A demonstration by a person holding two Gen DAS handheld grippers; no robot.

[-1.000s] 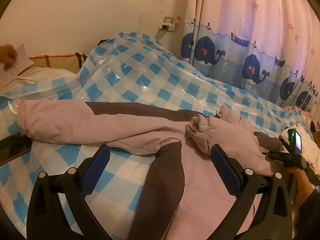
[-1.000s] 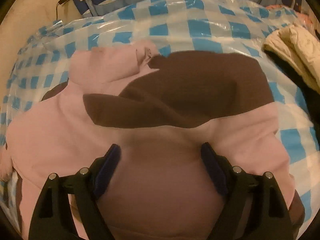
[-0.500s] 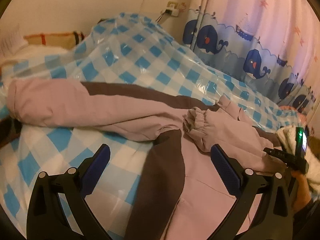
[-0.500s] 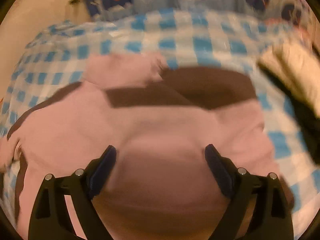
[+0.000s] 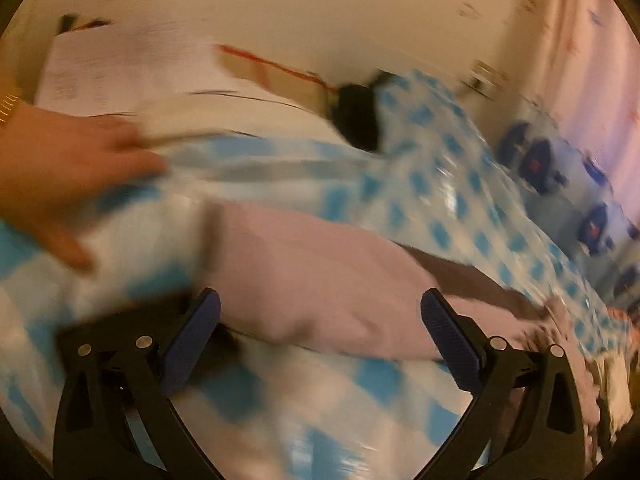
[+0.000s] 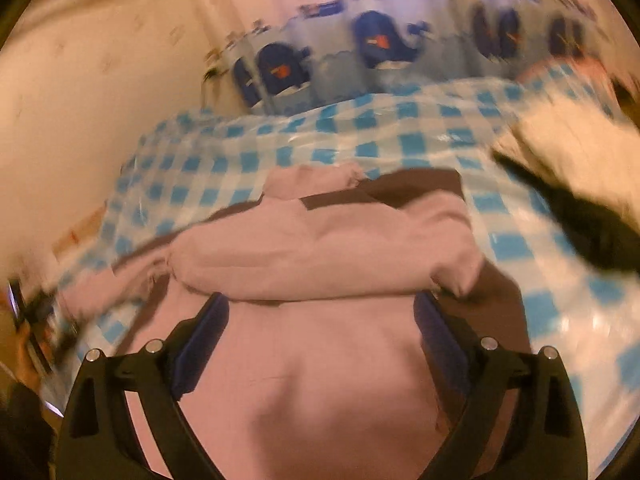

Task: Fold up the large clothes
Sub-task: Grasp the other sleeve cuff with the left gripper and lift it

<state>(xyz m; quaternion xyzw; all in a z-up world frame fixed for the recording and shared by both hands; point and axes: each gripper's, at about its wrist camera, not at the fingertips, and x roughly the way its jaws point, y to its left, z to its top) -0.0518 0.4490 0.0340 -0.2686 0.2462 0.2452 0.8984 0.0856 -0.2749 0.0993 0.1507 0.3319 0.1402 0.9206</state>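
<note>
A large pink and dark brown garment [image 6: 336, 240] lies on a blue and white checked plastic sheet [image 6: 400, 136]. In the right wrist view its upper part is folded over the body. My right gripper [image 6: 320, 344] is open just above the pink body. In the blurred left wrist view a pink sleeve [image 5: 304, 272] stretches across the sheet [image 5: 440, 184]. My left gripper [image 5: 320, 336] is open with the sleeve's end between its fingers, apart from the pads.
A bare hand [image 5: 68, 184] rests on the sheet at the left. A pillow [image 5: 248, 116] and papers [image 5: 120, 68] lie by the wall. A whale-print curtain [image 6: 376, 40] hangs behind. A cream and black pile of clothes [image 6: 568, 160] lies at the right.
The left gripper has swung left along the sleeve toward its end, and a bare hand has come into view. The right gripper has pulled back and the garment's upper part now lies folded over.
</note>
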